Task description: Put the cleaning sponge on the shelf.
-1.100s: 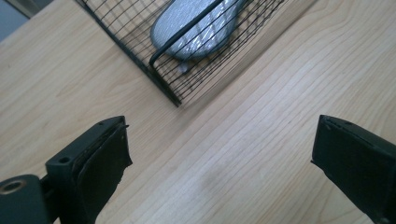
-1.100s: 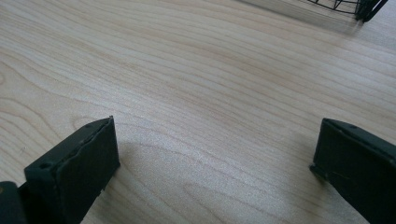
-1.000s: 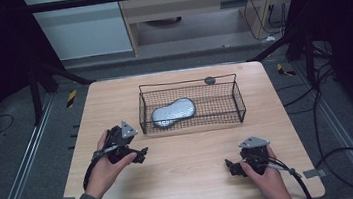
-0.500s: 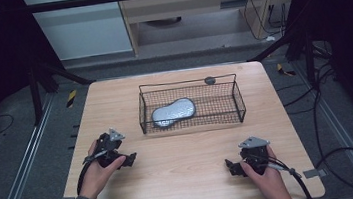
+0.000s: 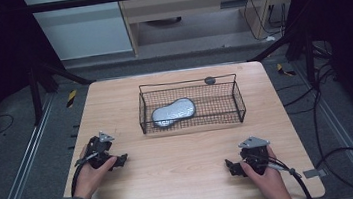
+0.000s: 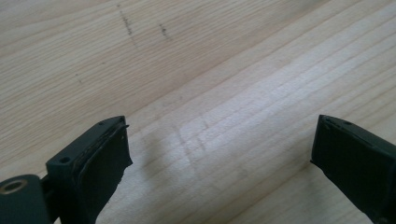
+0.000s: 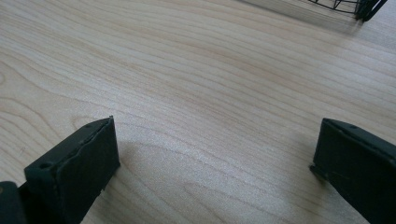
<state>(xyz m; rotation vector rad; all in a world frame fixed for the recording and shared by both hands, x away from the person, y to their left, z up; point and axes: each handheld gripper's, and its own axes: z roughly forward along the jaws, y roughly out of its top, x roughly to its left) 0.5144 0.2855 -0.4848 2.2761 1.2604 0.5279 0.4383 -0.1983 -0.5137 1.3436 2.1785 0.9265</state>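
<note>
A black wire basket (image 5: pixel 239 103) stands at the middle back of the wooden table (image 5: pixel 182 164), and a grey peanut-shaped object (image 5: pixel 173 112) lies in its left half. My left gripper (image 5: pixel 120 161) rests low at the table's left front, held in a hand. Its jaws stand wide apart over bare wood in the left gripper view (image 6: pixel 219 154). My right gripper (image 5: pixel 231 166) sits at the right front, also open with nothing between its fingers (image 7: pixel 217 158). A corner of the basket (image 7: pixel 362 7) shows at the top right of the right gripper view.
A small dark round object (image 5: pixel 209 80) lies on the table just behind the basket's back rim. Cables trail from each gripper toward the front edge. Dark frame posts and floor cables surround the table.
My left gripper has drawn back to the left and toward the front edge, away from the basket. The right gripper has stayed put.
</note>
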